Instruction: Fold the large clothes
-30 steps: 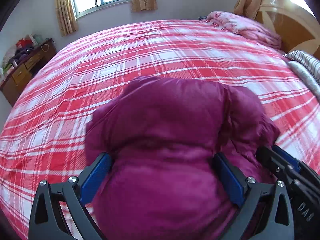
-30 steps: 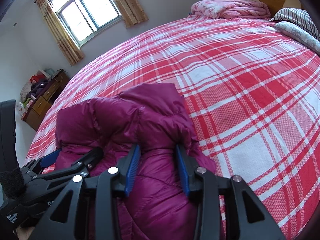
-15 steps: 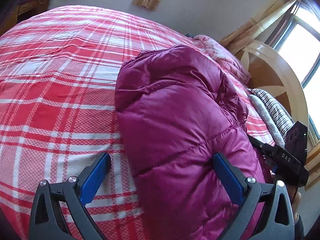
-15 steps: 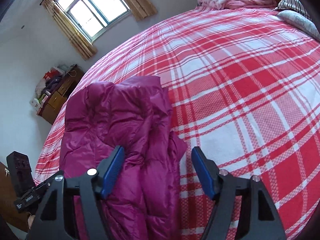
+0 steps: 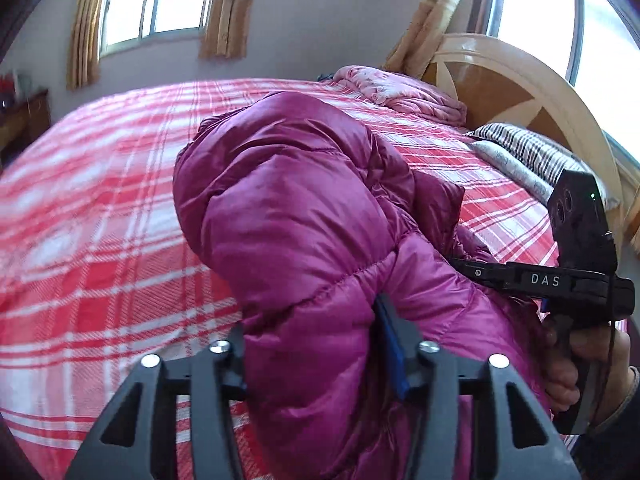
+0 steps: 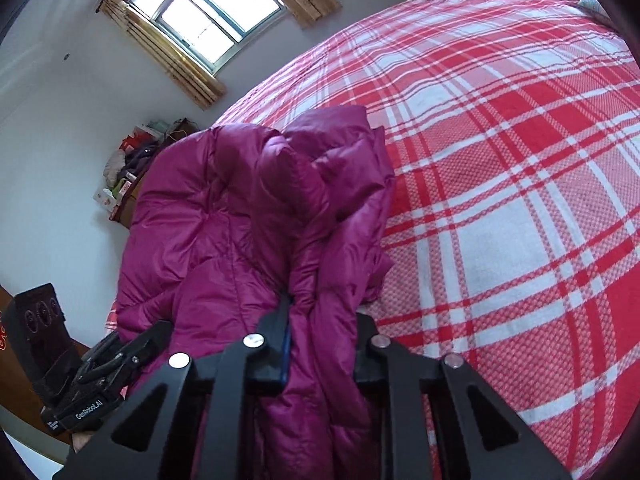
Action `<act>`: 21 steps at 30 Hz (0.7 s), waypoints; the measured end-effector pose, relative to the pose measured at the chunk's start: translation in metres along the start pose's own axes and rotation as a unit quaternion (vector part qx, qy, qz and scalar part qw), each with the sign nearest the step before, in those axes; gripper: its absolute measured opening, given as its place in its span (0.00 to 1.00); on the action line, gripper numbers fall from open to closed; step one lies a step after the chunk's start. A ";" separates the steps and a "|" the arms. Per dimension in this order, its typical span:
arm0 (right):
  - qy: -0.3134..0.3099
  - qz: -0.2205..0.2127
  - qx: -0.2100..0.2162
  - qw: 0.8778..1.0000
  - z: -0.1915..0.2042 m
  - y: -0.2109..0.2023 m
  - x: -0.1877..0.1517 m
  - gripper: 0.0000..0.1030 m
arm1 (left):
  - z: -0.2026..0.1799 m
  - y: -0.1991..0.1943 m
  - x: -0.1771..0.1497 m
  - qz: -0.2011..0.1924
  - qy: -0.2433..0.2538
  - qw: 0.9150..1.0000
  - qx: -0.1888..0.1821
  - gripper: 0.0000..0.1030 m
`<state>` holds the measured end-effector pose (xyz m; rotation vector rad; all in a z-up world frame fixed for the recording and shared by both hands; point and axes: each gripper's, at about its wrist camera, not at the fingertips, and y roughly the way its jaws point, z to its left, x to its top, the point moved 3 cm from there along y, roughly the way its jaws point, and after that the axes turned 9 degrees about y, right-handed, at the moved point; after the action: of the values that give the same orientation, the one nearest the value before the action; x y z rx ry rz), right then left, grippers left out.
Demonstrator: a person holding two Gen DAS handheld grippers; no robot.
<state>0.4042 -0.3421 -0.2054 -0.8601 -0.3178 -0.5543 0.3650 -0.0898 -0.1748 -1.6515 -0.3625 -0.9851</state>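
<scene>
**Gripping the near edge of the jacket, with its bulk lying ahead on the bed**

Closing on the padded magenta jacket (image 5: 304, 216), the left gripper (image 5: 316, 344) is squeezing a thick roll of its near end; its jaws have just been narrowing and the fabric is filling the gap between them. The right gripper (image 6: 320, 332) is doing the same on the jacket's other near corner, its jaws also just drawn in and pinching a thinner bunch of cloth. In the left view the right gripper is showing off to the right, level with the same edge, a hand (image 5: 580, 364) wrapped round its handle.

Both grippers are sitting equally close, side by side along one border. From there the jacket is stretching straight away from them, its long axis running forward over the red plaid bedspread (image 5: 100, 240) toward the far side. Any coming fold, judging by this, is turning on carrying that shared edge forward over the bulk. Beyond it, a pink quilt (image 5: 400, 92) is lying by the wooden headboard (image 5: 520, 92).
</scene>
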 end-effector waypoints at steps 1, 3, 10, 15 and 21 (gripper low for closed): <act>-0.004 -0.003 -0.003 1.000 0.004 -0.001 -0.002 0.20 | 0.002 -0.004 0.000 0.000 0.005 1.000 0.005 0.43; -0.013 -0.007 -0.003 1.000 0.014 -0.006 -0.007 0.20 | 0.001 -0.014 0.002 0.001 0.016 1.000 0.014 0.41; -0.028 -0.002 0.024 0.999 0.049 -0.003 -0.021 0.20 | 0.017 -0.053 -0.009 -0.010 0.011 0.999 0.033 0.36; -0.050 0.007 0.044 0.998 0.086 0.010 -0.032 0.20 | 0.039 -0.081 -0.023 -0.015 -0.008 0.998 0.056 0.36; -0.078 0.026 0.067 0.994 0.131 0.035 -0.041 0.20 | 0.070 -0.111 -0.037 -0.025 -0.033 0.996 0.082 0.36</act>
<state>0.3848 -0.2077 -0.1661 -0.7812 -0.4687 -0.4136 0.2958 0.0200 -0.1319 -1.5336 -0.5171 -0.9142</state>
